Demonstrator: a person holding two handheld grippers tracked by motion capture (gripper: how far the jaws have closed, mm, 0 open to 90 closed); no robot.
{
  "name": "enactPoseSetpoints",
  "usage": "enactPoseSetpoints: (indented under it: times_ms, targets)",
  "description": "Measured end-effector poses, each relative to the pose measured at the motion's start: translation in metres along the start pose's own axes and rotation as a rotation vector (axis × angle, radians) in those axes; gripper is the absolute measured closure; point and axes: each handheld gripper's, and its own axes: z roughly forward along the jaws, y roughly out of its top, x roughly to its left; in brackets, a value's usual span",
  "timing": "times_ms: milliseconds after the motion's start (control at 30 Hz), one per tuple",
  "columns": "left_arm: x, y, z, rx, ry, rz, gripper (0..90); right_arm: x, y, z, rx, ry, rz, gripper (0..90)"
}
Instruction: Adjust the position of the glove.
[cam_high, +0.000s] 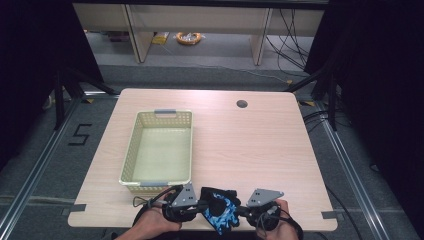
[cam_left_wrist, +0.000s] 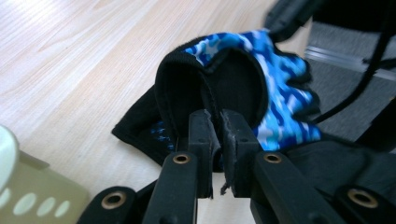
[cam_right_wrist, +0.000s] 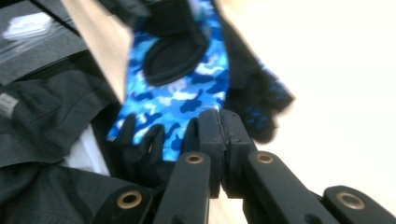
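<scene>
while the basket (cam_high: 134, 145) sits empty at left, left gripper (cam_high: 199, 206) is clamped on the glove (cam_high: 221, 212) cuff at the table's (cam_high: 250, 145) near edge, right gripper (cam_high: 243, 212) pinching its finger end. risk: thin fabric slips from 1 grip, glove drops off the edge.

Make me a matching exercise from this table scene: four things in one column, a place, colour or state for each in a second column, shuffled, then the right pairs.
Things:
1. basket
2. glove
3. left gripper
4. hole in the tabletop

Descriptions:
A. blue camouflage pattern with black trim
B. pale yellow-green, perforated walls, grey handles, nothing inside
C. dark and round, near the table's far edge
D. jaws pinched on the glove's black cuff

Pairs: 1-B, 2-A, 3-D, 4-C
</scene>
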Motion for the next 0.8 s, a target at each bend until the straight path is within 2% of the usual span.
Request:
enactPoseSetpoints:
  times_ms: [33,67,100,133,200,233,267,300,333,367,433,467,500,533,567,600,633,667,700,733,800]
  targets:
    - [0.0,0.001,-0.001,-0.004,-0.013,-0.005,82.3,-0.002,0.002,-0.001,-0.016,-0.019,-0.015,89.5]
    - [-0.002,0.001,-0.001,-0.011,-0.016,-0.041,82.3,-0.004,0.005,-0.002,-0.01,-0.032,-0.022,89.6]
    - [-0.003,0.001,-0.001,-0.015,-0.017,-0.051,82.4,-0.006,0.008,-0.002,-0.005,-0.042,-0.03,89.6]
    - [-0.002,0.001,0.001,-0.024,-0.022,-0.037,82.4,-0.009,0.012,-0.002,0.011,-0.04,-0.029,89.6]
    - [-0.002,-0.001,0.002,-0.013,-0.018,-0.064,82.4,-0.015,0.018,0.001,0.021,-0.046,-0.042,89.6]
    - [-0.003,-0.002,0.003,-0.021,-0.027,-0.101,82.4,-0.019,0.021,0.004,0.011,-0.042,-0.059,89.6]
    - [-0.001,-0.002,0.004,-0.02,-0.03,-0.094,82.4,-0.023,0.024,0.005,0.018,-0.035,-0.065,89.7]
    - [-0.002,-0.002,0.006,-0.023,-0.03,-0.121,82.3,-0.026,0.027,0.006,0.021,-0.033,-0.066,89.6]
    - [0.0,-0.003,0.006,-0.014,-0.03,-0.12,82.3,-0.029,0.03,0.008,0.024,-0.03,-0.07,89.6]
    - [0.0,-0.003,0.007,-0.02,-0.036,-0.14,82.2,-0.031,0.032,0.01,0.024,-0.026,-0.068,89.6]
    - [0.004,-0.004,0.009,-0.017,-0.044,-0.148,82.1,-0.036,0.036,0.013,0.04,-0.017,-0.063,89.6]
    - [0.005,-0.005,0.01,-0.01,-0.032,-0.175,81.9,-0.037,0.036,0.016,0.038,-0.01,-0.058,89.6]
    - [0.007,-0.005,0.011,-0.002,-0.031,-0.169,81.7,-0.039,0.037,0.018,0.037,-0.01,-0.053,89.6]
    - [0.009,-0.007,0.012,0.004,-0.022,-0.174,81.4,-0.039,0.037,0.021,0.047,-0.005,-0.042,89.6]
    - [0.01,-0.008,0.014,-0.001,-0.026,-0.189,81.1,-0.041,0.037,0.023,0.073,0.001,-0.047,89.6]
    - [0.012,-0.009,0.016,0.002,-0.034,-0.194,80.7,-0.041,0.036,0.026,0.076,-0.004,-0.029,89.6]
    - [0.012,-0.011,0.018,0.012,-0.02,-0.223,80.3,-0.043,0.035,0.029,0.096,0.004,-0.026,89.6]
    - [0.013,-0.013,0.019,0.025,-0.016,-0.21,80.0,-0.043,0.033,0.032,0.098,-0.005,0.009,89.6]
    - [0.014,-0.014,0.021,0.029,-0.016,-0.2,79.5,-0.045,0.032,0.035,0.11,-0.006,0.001,89.6]
    - [0.013,-0.015,0.023,0.026,-0.023,-0.221,79.2,-0.046,0.031,0.038,0.111,-0.005,0.016,89.5]
    - [0.014,-0.016,0.024,0.026,-0.023,-0.222,78.5,-0.047,0.029,0.043,0.13,-0.008,0.004,89.5]
